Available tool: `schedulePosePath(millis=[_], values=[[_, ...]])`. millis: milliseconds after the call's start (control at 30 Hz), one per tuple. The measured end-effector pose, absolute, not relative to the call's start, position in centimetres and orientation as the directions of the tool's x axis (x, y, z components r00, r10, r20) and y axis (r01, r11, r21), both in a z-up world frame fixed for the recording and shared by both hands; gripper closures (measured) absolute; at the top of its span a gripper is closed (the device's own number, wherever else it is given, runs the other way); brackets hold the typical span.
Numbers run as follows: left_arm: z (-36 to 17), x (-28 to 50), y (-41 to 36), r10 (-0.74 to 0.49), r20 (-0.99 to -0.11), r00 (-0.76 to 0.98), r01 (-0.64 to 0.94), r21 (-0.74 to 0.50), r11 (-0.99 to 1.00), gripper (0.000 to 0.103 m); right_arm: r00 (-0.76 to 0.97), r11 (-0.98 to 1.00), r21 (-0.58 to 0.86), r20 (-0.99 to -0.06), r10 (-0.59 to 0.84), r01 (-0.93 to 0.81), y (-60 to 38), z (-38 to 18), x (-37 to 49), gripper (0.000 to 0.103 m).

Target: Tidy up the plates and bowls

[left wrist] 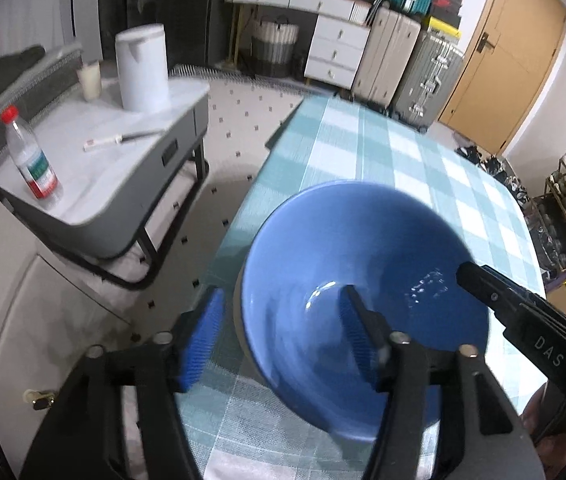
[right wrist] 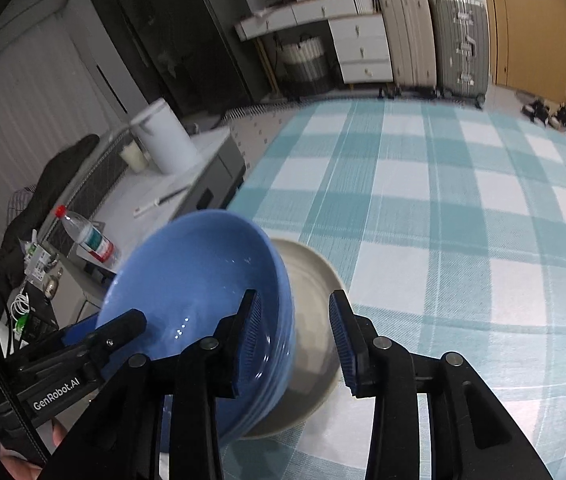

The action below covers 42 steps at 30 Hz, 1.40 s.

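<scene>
Blue bowl (left wrist: 363,280) sits nested on a grey-beige plate or shallow dish (right wrist: 311,312), and both rest near the left edge of the table (right wrist: 443,208), which is covered in a teal-and-white check cloth. In our right wrist view the bowl's wall seems ribbed with several rims, so it may be a stack of blue bowls, though we cannot tell for certain. Our left gripper (left wrist: 279,336) straddles the near-left rim of the bowl: one blue-padded finger stands outside the wall and the other inside over the glazed bottom, with a clear gap on both sides, so the jaws are apart and press on nothing. Our right gripper (right wrist: 295,340) straddles the bowl's right-hand rim in the same way, one pad inside the bowl and the other out over the grey dish, and we see daylight between pads and ceramic, so it grips nothing either. Each gripper shows in the other's view as a black finger reaching over the bowl. Beside the table stands a low grey side table (left wrist: 123,168) with a pale top, carrying a white cylindrical container (left wrist: 141,66), a small cup (left wrist: 90,80) and a clear water bottle (left wrist: 31,156) with a red cap. Suitcases (left wrist: 407,60) line the far wall next to a wooden door (left wrist: 511,52).
</scene>
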<state>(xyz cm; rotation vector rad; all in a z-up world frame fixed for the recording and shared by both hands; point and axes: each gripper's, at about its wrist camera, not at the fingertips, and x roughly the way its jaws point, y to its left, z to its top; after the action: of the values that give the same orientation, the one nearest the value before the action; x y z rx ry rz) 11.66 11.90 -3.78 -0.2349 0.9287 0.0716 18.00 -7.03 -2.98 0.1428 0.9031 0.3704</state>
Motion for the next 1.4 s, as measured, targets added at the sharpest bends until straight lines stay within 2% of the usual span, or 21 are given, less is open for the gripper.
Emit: schedulePosePath(millis=[67, 233, 333, 400, 467, 533, 600, 633, 767, 900, 1100, 1400], values=[[-3.0, 10.9, 11.2, -0.030, -0.768, 0.640, -0.144, -0.157, 0.977, 0.022, 0.593, 0.930, 0.261, -0.716, 0.367, -0.261, -7.5, -2.2, 17.1, 0.063], [-1.8, 9.3, 9.6, -0.023, -0.720, 0.693, -0.097, -0.125, 0.987, 0.021, 0.668, 0.932, 0.230, -0.651, 0.362, -0.281, -8.8, -0.5, 14.9, 0.053], [-1.4, 8.8, 9.1, -0.039, -0.709, 0.704, -0.082, -0.136, 0.987, 0.018, 0.681, 0.924, 0.238, -0.625, 0.381, -0.299, -9.4, 0.2, 13.7, 0.052], [-1.2, 8.5, 8.7, -0.042, -0.694, 0.718, -0.074, -0.137, 0.988, 0.013, 0.688, 0.923, 0.234, -0.616, 0.385, -0.307, -9.7, 0.3, 13.1, 0.043], [-1.0, 8.1, 8.3, -0.027, -0.681, 0.732, -0.075, -0.120, 0.990, 0.013, 0.704, 0.920, 0.226, -0.593, 0.390, -0.319, -10.0, 0.6, 12.2, 0.035], [-0.9, 7.8, 8.0, -0.023, -0.675, 0.737, -0.073, -0.114, 0.991, 0.013, 0.729, 0.922, 0.204, -0.566, 0.386, -0.330, -10.3, 1.0, 11.2, 0.032], [-0.9, 7.6, 7.8, -0.030, -0.671, 0.740, -0.069, -0.120, 0.990, 0.012, 0.744, 0.922, 0.183, -0.547, 0.384, -0.341, -10.4, 1.2, 10.4, 0.020], [-0.9, 7.4, 7.7, -0.030, -0.670, 0.742, -0.069, -0.122, 0.990, 0.011, 0.753, 0.922, 0.176, -0.534, 0.384, -0.345, -10.6, 1.4, 9.9, 0.018], [-0.6, 6.5, 7.0, -0.001, -0.640, 0.769, -0.068, -0.084, 0.994, 0.005, 0.775, 0.921, 0.163, -0.501, 0.385, -0.353, -11.1, 1.8, 8.4, 0.014], [-0.5, 5.6, 6.1, 0.034, -0.609, 0.793, -0.067, -0.032, 0.997, 0.003, 0.795, 0.923, 0.147, -0.471, 0.382, -0.356, -11.6, 1.9, 7.1, 0.010], [-0.4, 4.8, 5.8, 0.038, -0.600, 0.799, -0.071, -0.031, 0.997, 0.003, 0.818, 0.933, 0.123, -0.451, 0.356, -0.338, -12.3, 1.8, 5.7, 0.005], [-1.3, 4.2, 4.6, 0.118, -0.598, 0.793, -0.115, 0.044, 0.992, 0.003, 0.854, 0.948, 0.061, -0.417, 0.310, -0.314, -12.8, 0.5, 3.6, 0.005]])
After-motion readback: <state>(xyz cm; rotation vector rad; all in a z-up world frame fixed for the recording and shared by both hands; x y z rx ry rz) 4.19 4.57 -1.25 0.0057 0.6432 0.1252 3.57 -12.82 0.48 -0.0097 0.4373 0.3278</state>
